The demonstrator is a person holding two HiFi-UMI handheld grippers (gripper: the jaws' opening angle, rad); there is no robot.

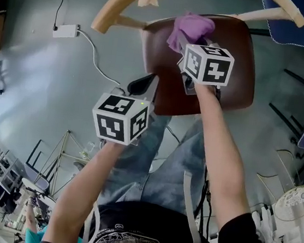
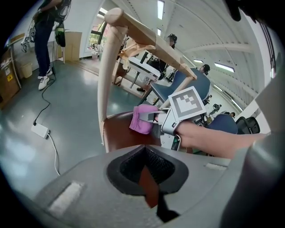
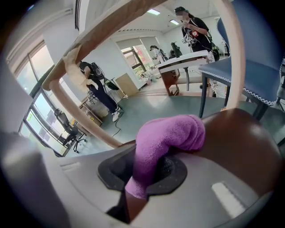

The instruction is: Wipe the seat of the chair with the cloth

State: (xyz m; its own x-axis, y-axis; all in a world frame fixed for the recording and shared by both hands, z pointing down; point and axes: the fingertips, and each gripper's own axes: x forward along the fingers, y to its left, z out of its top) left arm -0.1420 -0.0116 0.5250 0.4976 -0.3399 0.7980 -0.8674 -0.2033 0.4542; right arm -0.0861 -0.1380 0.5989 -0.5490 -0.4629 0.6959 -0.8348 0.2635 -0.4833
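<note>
The chair's brown seat [image 1: 236,73] sits at the top middle, with its pale wooden backrest [image 1: 118,3] behind it. A purple cloth [image 1: 191,26] rests on the seat's far left part, and my right gripper [image 1: 190,40] is shut on it. In the right gripper view the cloth [image 3: 171,133] bulges out of the jaws of that gripper [image 3: 142,178] onto the seat [image 3: 242,138]. My left gripper [image 1: 144,84] hovers at the seat's near left edge, shut and holding nothing. The left gripper view shows this gripper [image 2: 149,187], the seat [image 2: 119,133], the cloth [image 2: 142,120] and the right gripper [image 2: 153,116].
A white power strip [image 1: 66,30] with its cable lies on the grey floor to the left. A blue chair [image 1: 302,21] stands at the upper right, a fan [image 1: 296,202] at the lower right. The person's jeans [image 1: 173,170] are right below the seat. People [image 2: 44,35] stand farther off.
</note>
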